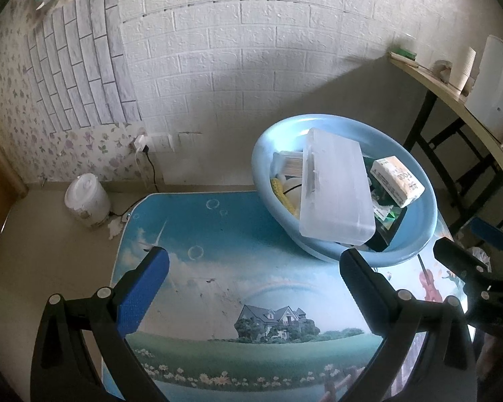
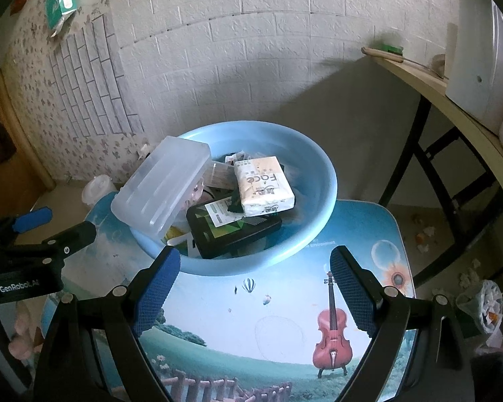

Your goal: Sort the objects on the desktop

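Blue basin [image 2: 322, 181] holds one clear box [image 2: 161, 189], one tissue pack [image 2: 263, 186]; both grippers [image 1: 251, 264] [image 2: 255, 269] wide, empty.

Glossy blue plastic basin [image 2: 322, 181] holds a frosted plastic box [image 2: 161, 191]; table [image 2: 369, 231] glossy.

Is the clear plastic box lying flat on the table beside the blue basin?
No, the clear plastic box rests tilted inside the blue basin, leaning over its rim on top of the other items.
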Motion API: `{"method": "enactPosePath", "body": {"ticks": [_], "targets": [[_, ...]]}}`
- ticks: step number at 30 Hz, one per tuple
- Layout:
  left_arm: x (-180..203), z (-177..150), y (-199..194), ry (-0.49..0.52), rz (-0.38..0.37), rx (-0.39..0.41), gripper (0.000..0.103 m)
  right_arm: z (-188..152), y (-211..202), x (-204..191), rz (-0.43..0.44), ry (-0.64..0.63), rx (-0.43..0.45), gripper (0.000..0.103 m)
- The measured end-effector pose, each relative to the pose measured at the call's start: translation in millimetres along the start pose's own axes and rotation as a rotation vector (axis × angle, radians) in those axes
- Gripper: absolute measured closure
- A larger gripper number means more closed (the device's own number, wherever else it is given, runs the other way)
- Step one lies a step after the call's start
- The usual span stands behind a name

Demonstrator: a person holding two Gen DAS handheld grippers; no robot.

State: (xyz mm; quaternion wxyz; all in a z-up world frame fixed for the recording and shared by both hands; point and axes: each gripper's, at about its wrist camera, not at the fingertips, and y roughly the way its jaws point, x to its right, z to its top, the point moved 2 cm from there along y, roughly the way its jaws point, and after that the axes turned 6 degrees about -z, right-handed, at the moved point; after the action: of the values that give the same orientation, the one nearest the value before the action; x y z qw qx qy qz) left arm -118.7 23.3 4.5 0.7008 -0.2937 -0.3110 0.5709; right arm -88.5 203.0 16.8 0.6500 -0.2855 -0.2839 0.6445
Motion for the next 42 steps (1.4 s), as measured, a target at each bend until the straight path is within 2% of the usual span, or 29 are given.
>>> {"method": "enactPosePath", "body": {"ticks": [16,42], "targets": [[4.2,-3.1,-1.2,0.019,-0.016,-0.017,0.000,-3.5,-2.2,1.7,-0.003,0.007,-0.009,0.014],[-2.3,-6.6,5.2,0.002,0.011,-0.041,0.000,-6.5,3.9,0.9,0.011,0.004,-0.032,0.014]]}}
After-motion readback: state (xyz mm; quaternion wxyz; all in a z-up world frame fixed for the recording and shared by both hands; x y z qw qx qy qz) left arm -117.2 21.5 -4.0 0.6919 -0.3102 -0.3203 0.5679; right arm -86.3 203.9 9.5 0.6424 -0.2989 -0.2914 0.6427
